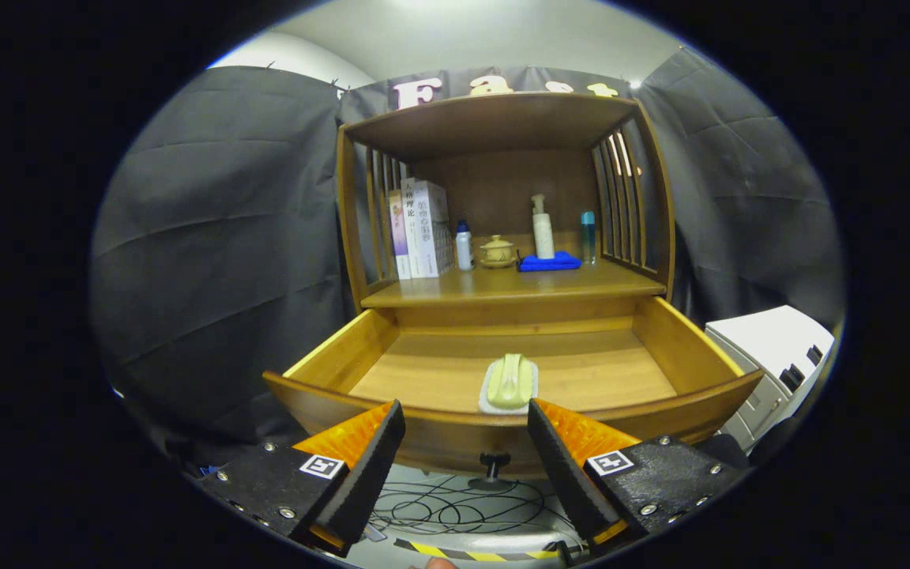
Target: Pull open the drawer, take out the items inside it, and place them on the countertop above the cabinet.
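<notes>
The drawer is standing pulled out, so the taking-out step looks to be in hand. The gripper is hovering with its fingers spread wide, gripping nothing, just outside the drawer's front wall above the knob. Just beyond them, a pale green item on a white pad is lying against that wall — the next move probably calls for clearing the rim, then descending. To the right, bare drawer floor is leaving room; the countertop in front of the blue cloth is offering space.
</notes>
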`<control>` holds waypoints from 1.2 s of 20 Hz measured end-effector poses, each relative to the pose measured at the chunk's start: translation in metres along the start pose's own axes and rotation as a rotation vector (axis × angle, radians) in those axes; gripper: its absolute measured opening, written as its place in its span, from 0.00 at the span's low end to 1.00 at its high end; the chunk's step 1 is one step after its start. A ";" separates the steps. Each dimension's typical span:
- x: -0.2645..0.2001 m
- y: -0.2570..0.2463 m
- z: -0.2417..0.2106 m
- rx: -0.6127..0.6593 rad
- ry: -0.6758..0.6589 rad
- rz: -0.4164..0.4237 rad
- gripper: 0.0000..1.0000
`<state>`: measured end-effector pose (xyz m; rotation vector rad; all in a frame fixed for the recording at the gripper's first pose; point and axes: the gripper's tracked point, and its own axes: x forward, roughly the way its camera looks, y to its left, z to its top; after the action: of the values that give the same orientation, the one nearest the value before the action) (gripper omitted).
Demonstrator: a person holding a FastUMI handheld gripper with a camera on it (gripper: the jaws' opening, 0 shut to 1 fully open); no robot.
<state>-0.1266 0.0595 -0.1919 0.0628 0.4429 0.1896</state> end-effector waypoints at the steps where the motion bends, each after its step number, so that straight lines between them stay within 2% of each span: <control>1: 0.004 0.000 0.000 0.005 0.040 0.005 0.96; 8: 0.054 -0.028 0.033 0.024 0.173 -0.094 0.96; 15: 0.115 -0.043 0.016 0.087 0.355 -0.175 0.96; 18: 0.137 -0.042 0.007 0.124 0.413 -0.180 0.96; 24: 0.162 -0.049 -0.013 0.127 0.516 -0.218 0.92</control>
<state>0.0194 0.0437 -0.2766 0.0904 0.9712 -0.0416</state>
